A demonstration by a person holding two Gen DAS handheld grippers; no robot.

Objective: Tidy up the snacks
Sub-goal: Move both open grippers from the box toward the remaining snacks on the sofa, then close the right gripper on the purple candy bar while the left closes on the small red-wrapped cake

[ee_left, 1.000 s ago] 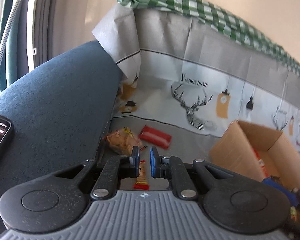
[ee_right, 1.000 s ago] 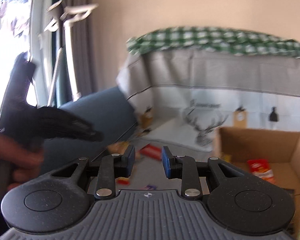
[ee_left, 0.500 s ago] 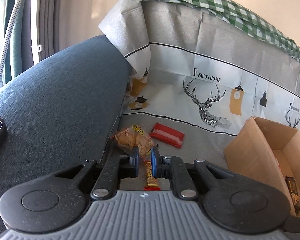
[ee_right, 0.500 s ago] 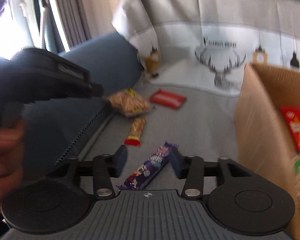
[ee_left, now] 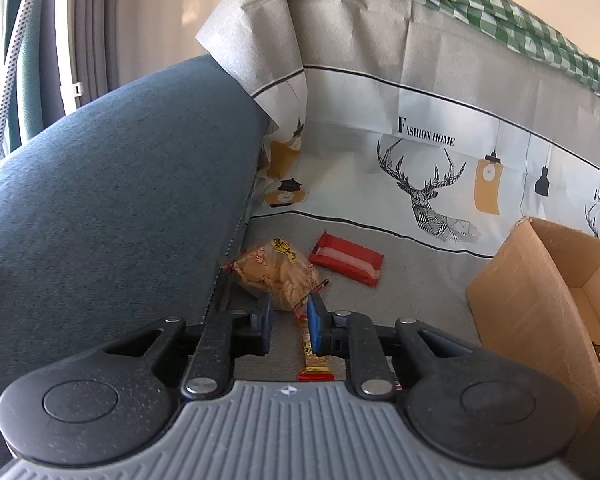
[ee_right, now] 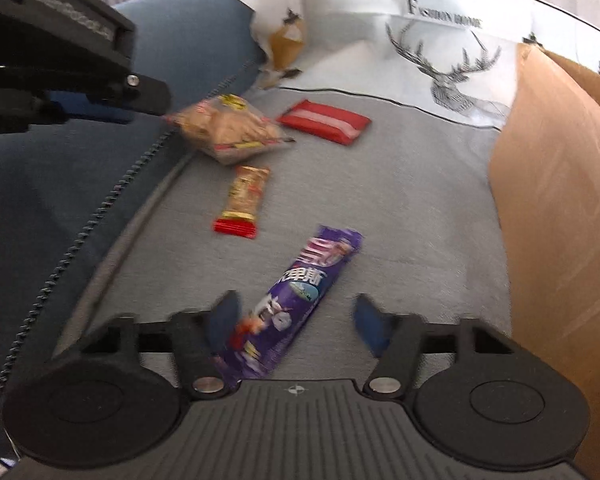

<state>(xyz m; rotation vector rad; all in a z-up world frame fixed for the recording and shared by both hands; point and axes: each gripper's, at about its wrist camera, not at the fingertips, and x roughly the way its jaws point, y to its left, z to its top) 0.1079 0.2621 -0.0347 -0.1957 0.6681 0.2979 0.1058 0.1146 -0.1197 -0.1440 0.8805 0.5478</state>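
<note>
Snacks: the purple bar (ee_right: 300,296) lies diagonally on the sofa seat (ee_right: 400,200) between your right tool's (ee_right: 296,320) closing jaws, ungripped. Its 1 o'clock slant risks a corner pinch and slip.

The left tool (ee_left: 289,322), jaws parting, holds nothing.

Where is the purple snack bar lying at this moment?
In the right wrist view, the purple snack bar lies on the grey seat, right of the gold bar and left of the cardboard box.

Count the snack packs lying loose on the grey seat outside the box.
4: clear cracker bag by the armrest, red pack beside it, gold bar nearer, purple bar nearest. Others may be hidden.
</note>
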